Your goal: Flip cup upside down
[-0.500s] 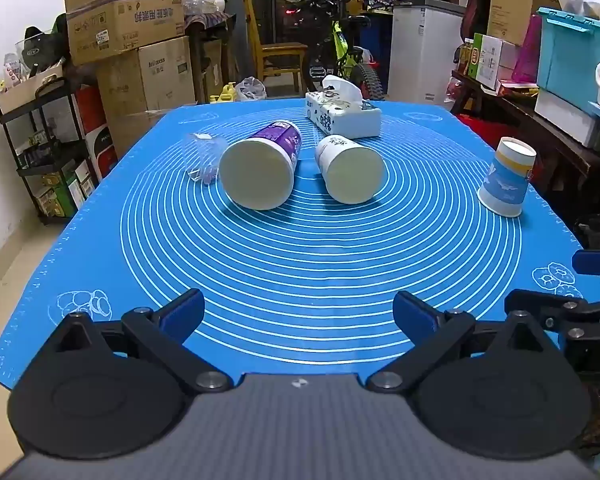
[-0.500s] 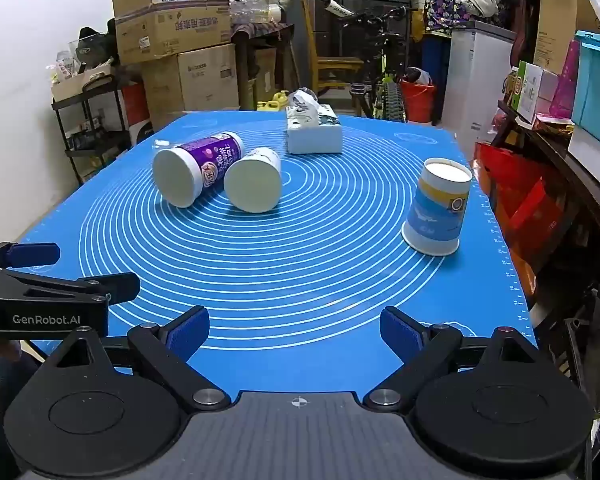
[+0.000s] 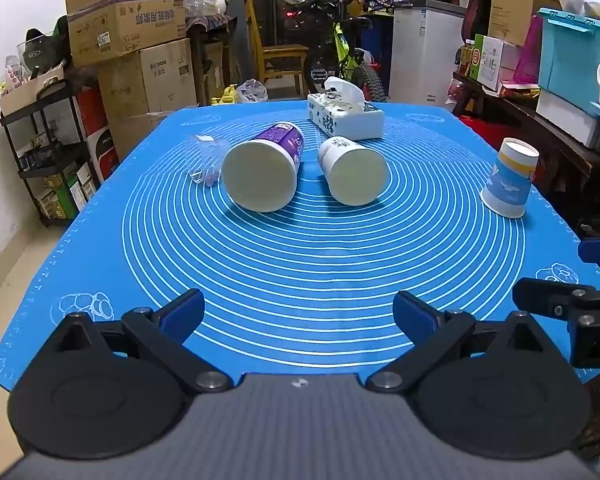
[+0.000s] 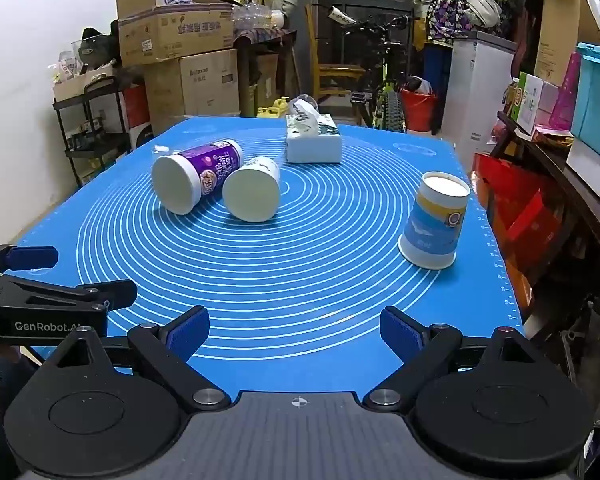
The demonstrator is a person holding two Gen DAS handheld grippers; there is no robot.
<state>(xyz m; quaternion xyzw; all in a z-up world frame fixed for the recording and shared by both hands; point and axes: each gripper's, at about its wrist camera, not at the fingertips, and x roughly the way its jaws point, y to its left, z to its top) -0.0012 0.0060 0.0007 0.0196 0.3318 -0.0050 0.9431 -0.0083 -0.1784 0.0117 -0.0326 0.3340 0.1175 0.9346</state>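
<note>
A blue and white paper cup (image 4: 435, 220) stands mouth down at the right of the blue mat (image 4: 300, 280); it also shows in the left wrist view (image 3: 509, 178). A purple cup (image 3: 262, 172) and a white cup (image 3: 352, 170) lie on their sides mid-mat, also seen in the right wrist view as the purple cup (image 4: 196, 178) and the white cup (image 4: 252, 190). My left gripper (image 3: 298, 318) is open and empty at the near edge. My right gripper (image 4: 294, 332) is open and empty at the near edge, beside the left gripper (image 4: 40, 276).
A tissue box (image 3: 344, 116) sits at the far side of the mat. A clear plastic cup (image 3: 206, 158) lies left of the purple cup. Cardboard boxes (image 3: 128, 28), a shelf, a bicycle and storage bins surround the table.
Both grippers have shifted slightly; the cups have not moved.
</note>
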